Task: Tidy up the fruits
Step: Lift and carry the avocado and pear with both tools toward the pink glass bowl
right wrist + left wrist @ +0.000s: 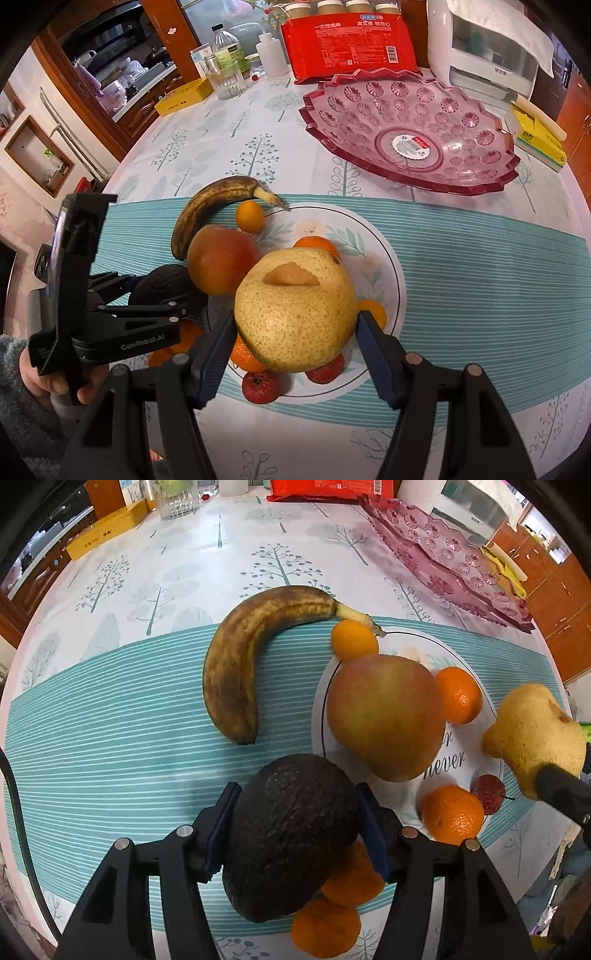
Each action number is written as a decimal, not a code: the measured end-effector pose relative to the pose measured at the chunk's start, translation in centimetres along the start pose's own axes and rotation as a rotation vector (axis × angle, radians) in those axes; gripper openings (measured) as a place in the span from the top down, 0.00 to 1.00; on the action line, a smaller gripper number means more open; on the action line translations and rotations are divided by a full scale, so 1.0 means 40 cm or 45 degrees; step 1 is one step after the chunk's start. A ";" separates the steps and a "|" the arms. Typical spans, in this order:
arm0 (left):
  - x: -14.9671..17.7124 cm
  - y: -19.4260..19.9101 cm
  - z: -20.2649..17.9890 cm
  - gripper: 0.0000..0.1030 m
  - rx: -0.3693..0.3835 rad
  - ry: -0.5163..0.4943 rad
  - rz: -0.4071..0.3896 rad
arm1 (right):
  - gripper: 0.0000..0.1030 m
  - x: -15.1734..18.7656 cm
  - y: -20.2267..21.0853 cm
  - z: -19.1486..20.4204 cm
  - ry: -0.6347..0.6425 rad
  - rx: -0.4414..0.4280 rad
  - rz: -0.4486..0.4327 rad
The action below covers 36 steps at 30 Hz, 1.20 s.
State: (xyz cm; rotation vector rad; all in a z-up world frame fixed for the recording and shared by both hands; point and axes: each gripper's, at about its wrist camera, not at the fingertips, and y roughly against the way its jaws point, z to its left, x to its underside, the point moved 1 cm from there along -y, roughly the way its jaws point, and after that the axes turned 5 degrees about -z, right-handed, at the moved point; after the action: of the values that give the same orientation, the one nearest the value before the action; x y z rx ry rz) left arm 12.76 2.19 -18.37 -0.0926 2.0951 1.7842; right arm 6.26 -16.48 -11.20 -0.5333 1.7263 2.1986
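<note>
My left gripper (295, 830) is shut on a dark avocado (291, 834), held above the teal cloth beside the white plate (476, 664). My right gripper (295, 343) is shut on a yellow pear (295, 310), held over the plate (384, 251); the pear also shows in the left wrist view (532, 734). A brown banana (243, 657) lies left of the plate. On or beside the plate are a red-green apple (384, 716), several small oranges (458, 694) and small red fruits (260, 387). The pink glass fruit bowl (406, 133) stands empty behind.
A red package (347, 44), a glass cup (225, 81), bottles, a yellow box (184, 96) and a white appliance (491, 48) line the table's far edge. A yellow carton (535, 136) lies right of the bowl. Wooden cabinets stand beyond the table.
</note>
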 end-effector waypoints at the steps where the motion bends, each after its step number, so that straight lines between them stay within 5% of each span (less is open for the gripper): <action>1: 0.003 0.001 0.002 0.42 0.005 0.001 0.000 | 0.36 -0.001 0.000 -0.001 -0.001 0.001 -0.001; 12: 0.003 0.159 0.000 0.43 -0.003 0.013 -0.124 | 0.36 -0.017 0.044 -0.006 0.004 -0.026 -0.074; 24: -0.260 0.412 -0.164 0.43 0.047 -0.147 -0.494 | 0.36 -0.153 0.164 -0.065 0.026 0.062 -0.282; 30: -0.398 0.361 -0.265 0.43 0.057 -0.204 -0.536 | 0.36 -0.255 0.189 -0.172 -0.037 0.205 -0.376; 36: -0.470 0.206 -0.334 0.43 0.051 -0.220 -0.446 | 0.36 -0.316 0.096 -0.297 -0.110 0.327 -0.315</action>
State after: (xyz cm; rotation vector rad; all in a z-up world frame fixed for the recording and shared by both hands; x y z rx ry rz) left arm 24.43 -12.77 -2.89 -0.2677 1.8586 1.4869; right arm 17.03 -28.97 -4.59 -0.5456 1.7574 1.7745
